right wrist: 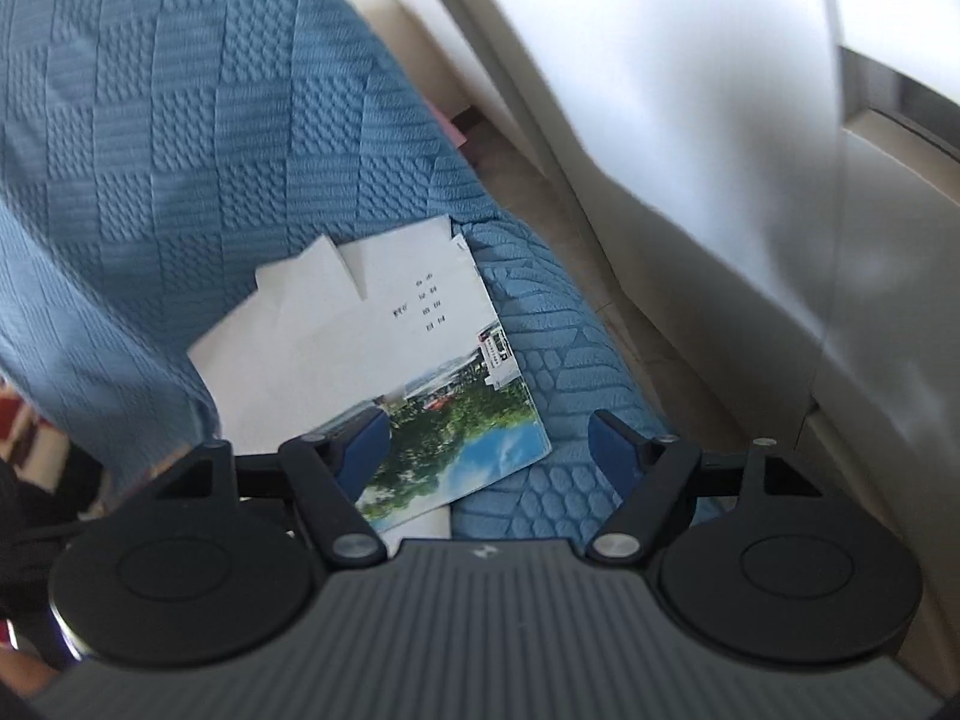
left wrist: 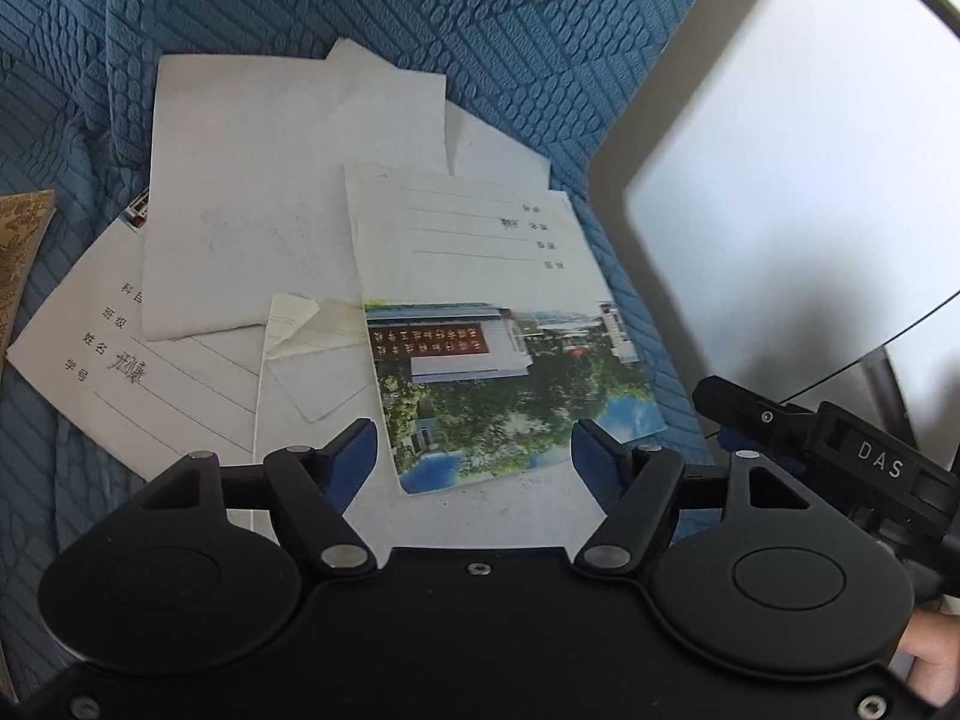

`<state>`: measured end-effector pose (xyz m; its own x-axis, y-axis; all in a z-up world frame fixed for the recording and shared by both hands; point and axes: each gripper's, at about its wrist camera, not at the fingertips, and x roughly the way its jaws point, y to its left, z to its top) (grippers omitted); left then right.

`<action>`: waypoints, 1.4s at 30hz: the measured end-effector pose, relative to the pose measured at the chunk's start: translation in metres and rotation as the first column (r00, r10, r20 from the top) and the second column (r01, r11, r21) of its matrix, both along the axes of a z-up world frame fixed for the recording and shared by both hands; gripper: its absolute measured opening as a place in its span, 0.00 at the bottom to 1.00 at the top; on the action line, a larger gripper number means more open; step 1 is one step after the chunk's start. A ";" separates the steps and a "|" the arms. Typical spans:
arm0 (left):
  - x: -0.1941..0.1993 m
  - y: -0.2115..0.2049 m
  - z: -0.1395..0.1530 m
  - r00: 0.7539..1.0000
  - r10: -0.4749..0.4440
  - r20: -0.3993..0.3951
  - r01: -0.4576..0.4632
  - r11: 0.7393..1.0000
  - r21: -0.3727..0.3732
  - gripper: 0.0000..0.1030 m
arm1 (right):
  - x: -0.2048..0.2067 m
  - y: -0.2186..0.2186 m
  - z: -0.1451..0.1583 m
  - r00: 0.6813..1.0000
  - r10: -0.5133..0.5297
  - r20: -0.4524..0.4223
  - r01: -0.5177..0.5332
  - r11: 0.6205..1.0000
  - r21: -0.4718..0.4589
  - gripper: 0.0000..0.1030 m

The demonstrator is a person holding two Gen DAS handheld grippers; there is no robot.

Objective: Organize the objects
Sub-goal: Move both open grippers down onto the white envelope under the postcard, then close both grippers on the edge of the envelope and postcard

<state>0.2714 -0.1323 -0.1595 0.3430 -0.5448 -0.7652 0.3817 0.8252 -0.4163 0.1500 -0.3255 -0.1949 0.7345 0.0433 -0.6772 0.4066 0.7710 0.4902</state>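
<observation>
A loose pile of exercise books and white sheets lies on a blue textured sofa cover (left wrist: 510,30). On top is a book with a landscape photo cover (left wrist: 498,372), also in the right wrist view (right wrist: 456,426). A white book with handwritten lines (left wrist: 132,360) lies at the left, a blank white sheet (left wrist: 270,192) over it. My left gripper (left wrist: 474,450) is open and empty just above the photo book's near edge. My right gripper (right wrist: 489,450) is open and empty over that book's corner; its body shows in the left wrist view (left wrist: 840,438).
A brown patterned book (left wrist: 21,252) lies at the far left. A grey-white smooth panel (left wrist: 810,180) stands right of the pile. In the right wrist view, beige floor (right wrist: 540,192) runs beside the sofa's edge, with white furniture (right wrist: 690,90) beyond.
</observation>
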 end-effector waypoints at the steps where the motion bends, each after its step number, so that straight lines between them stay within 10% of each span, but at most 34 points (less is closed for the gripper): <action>1: 0.001 -0.002 -0.003 1.000 0.001 0.003 -0.001 1.000 0.007 0.63 | 0.003 0.000 -0.003 1.000 0.009 -0.011 -0.010 1.000 -0.008 0.72; 17: 0.003 -0.017 -0.018 0.996 -0.021 0.088 0.013 0.996 0.088 0.51 | 0.027 0.001 -0.018 0.998 0.067 -0.015 -0.066 0.996 0.058 0.59; 20: 0.004 -0.011 -0.018 0.997 -0.010 0.071 0.006 0.998 0.062 0.49 | 0.017 -0.008 -0.021 0.999 -0.014 0.041 0.008 0.986 0.164 0.54; 24: 0.006 -0.004 -0.018 0.999 0.002 0.054 -0.003 1.000 0.029 0.46 | 0.003 -0.022 -0.024 0.985 -0.099 0.142 0.045 0.938 0.342 0.19; 38: 0.008 0.013 -0.023 0.999 0.031 -0.009 -0.031 0.997 -0.074 0.46 | 0.020 -0.006 -0.030 0.996 -0.082 0.022 0.070 0.936 0.345 0.04; 42: 0.014 0.038 -0.025 0.989 0.086 -0.119 -0.107 0.976 -0.190 0.67 | 0.015 -0.001 -0.016 0.993 -0.099 0.065 0.069 0.930 0.362 0.04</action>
<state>0.2855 -0.0941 -0.1848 0.3213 -0.6556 -0.6833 0.2474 0.7546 -0.6078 0.1646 -0.3265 -0.2109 0.7975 0.2082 -0.5663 0.4096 0.5023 0.7615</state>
